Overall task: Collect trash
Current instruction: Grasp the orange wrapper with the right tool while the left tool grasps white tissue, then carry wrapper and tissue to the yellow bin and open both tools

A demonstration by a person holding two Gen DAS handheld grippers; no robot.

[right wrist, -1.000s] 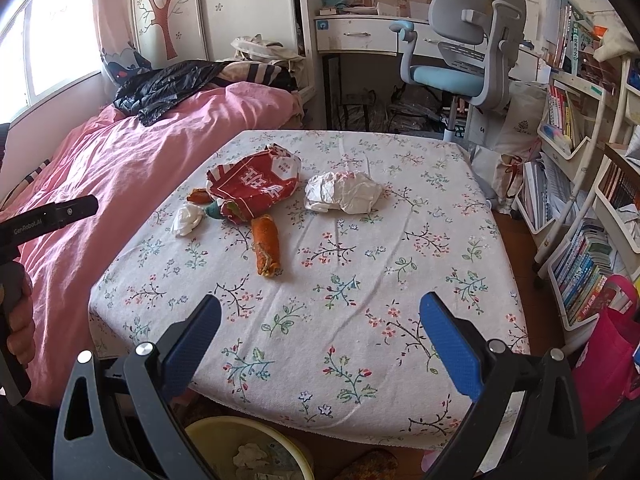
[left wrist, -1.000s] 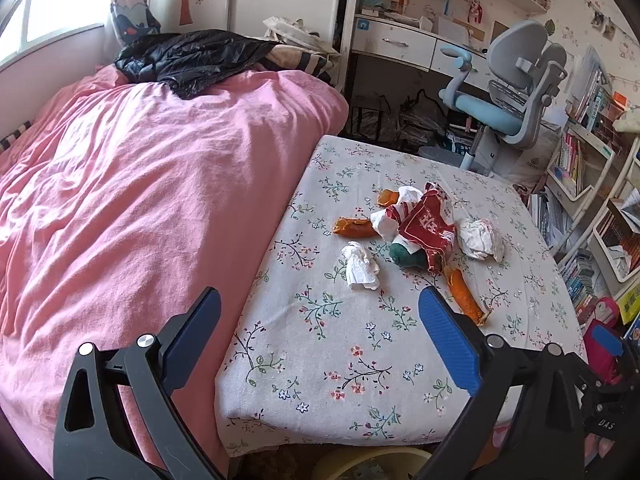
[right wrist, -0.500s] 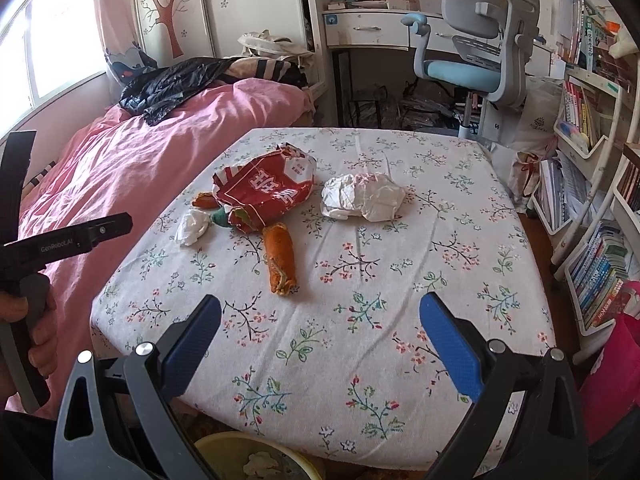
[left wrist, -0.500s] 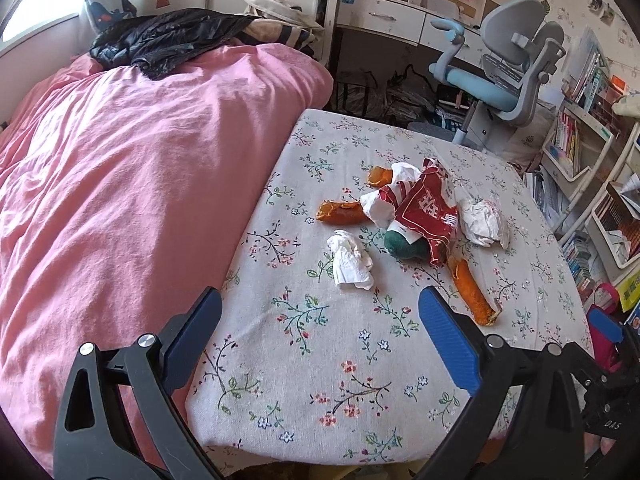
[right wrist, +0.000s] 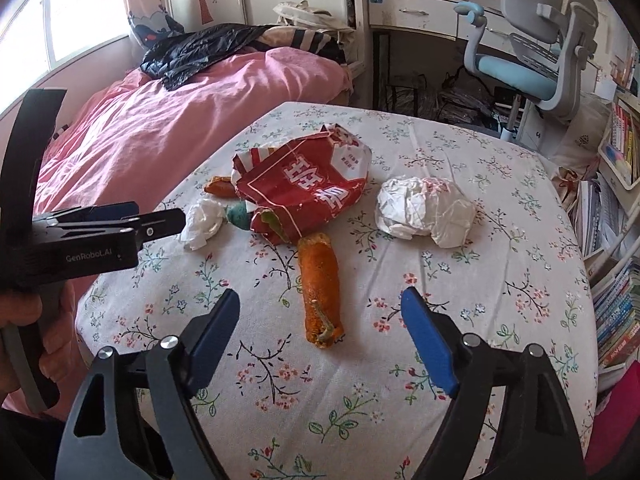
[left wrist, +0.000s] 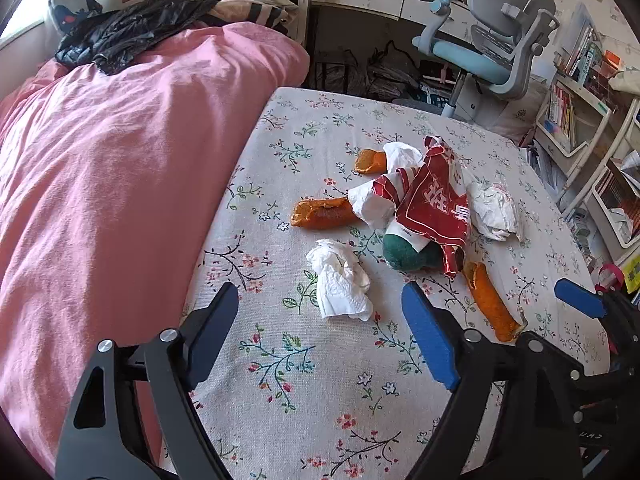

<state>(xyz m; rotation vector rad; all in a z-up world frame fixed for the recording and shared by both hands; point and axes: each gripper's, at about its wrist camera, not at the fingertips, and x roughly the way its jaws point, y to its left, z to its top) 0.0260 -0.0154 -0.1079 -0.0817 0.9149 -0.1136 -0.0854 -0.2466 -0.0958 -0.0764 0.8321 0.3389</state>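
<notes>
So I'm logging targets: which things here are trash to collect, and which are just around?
Trash:
red snack bag
small tissue
large crumpled paper
orange peels

Just around:
pink blanket
black jacket
desk chair

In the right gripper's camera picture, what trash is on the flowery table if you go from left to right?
Small white tissue → green scrap → red snack bag → orange peel → big crumpled white paper.
</notes>
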